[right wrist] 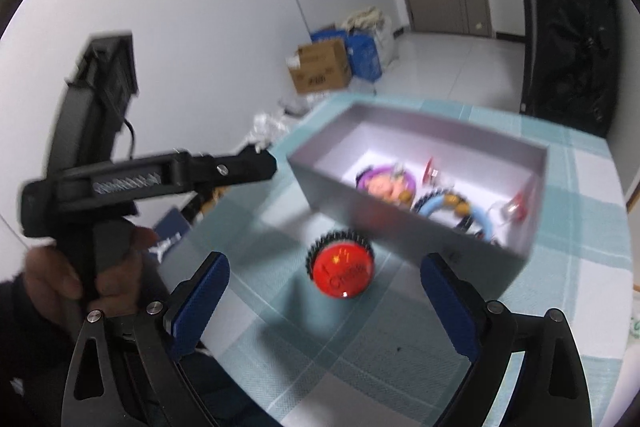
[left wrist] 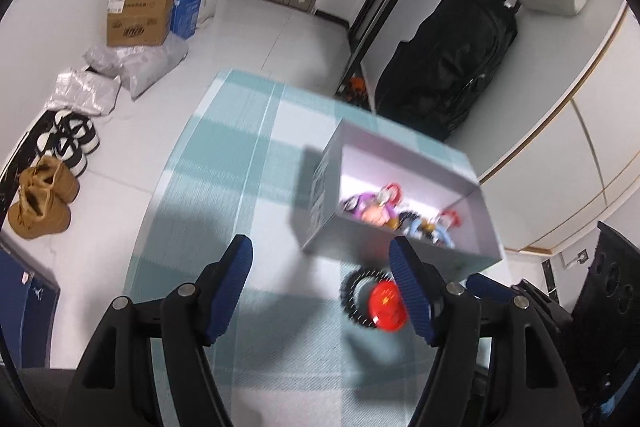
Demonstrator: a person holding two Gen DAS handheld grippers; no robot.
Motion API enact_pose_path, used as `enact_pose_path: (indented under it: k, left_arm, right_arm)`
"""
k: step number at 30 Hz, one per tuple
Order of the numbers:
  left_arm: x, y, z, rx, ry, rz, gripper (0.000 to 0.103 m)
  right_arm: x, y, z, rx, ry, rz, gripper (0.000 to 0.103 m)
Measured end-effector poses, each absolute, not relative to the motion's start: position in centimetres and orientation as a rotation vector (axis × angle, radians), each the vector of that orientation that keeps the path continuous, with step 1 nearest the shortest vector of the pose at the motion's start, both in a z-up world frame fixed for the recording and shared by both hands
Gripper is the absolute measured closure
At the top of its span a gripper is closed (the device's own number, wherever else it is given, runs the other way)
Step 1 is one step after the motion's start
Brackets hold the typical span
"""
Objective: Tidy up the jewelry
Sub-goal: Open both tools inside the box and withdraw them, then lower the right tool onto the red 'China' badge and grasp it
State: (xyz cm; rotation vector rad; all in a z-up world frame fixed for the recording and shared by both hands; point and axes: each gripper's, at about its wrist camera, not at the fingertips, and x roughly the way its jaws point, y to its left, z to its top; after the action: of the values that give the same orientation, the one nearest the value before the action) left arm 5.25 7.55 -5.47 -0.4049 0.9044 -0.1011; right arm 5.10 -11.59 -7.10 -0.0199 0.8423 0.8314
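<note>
A grey open box (left wrist: 320, 203) (right wrist: 324, 183) stands on a teal checked tablecloth (left wrist: 240, 167) (right wrist: 580, 227). Inside lie several colourful pieces: a purple-and-pink one (left wrist: 370, 209) (right wrist: 384, 183), a light blue ring (right wrist: 434, 205) and small red pieces (left wrist: 450, 217) (right wrist: 432, 169). In front of the box lies a red round badge (left wrist: 387, 305) (right wrist: 342, 273) on a black beaded bracelet (left wrist: 352, 281) (right wrist: 340, 239). My left gripper (left wrist: 324, 267) is open, above the cloth, left of the badge. My right gripper (right wrist: 324, 279) is open, with the badge between its fingers from this view.
The left handheld gripper body (right wrist: 152, 179) and a hand (right wrist: 80, 275) show at the left of the right wrist view. On the floor stand cardboard boxes (left wrist: 140, 15), bags (left wrist: 136, 63) and shoes (left wrist: 44, 199). A black bag (left wrist: 452, 63) hangs behind the table.
</note>
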Motion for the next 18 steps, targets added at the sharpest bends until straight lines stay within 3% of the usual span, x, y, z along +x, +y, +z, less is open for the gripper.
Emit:
enact_pose_path:
  k: [3, 18]
  left_arm:
    - [5.2, 8.0, -5.9, -0.395, 0.934, -0.074, 0.037]
    - [4.7, 9.8, -7.1, -0.420, 0.977, -0.015, 0.037]
  right_arm:
    - [5.8, -10.8, -8.6, -0.042, 0.886, 0.810, 0.008]
    - [6.9, -8.4, -10.9, -0.167, 0.903, 0.773, 0.048]
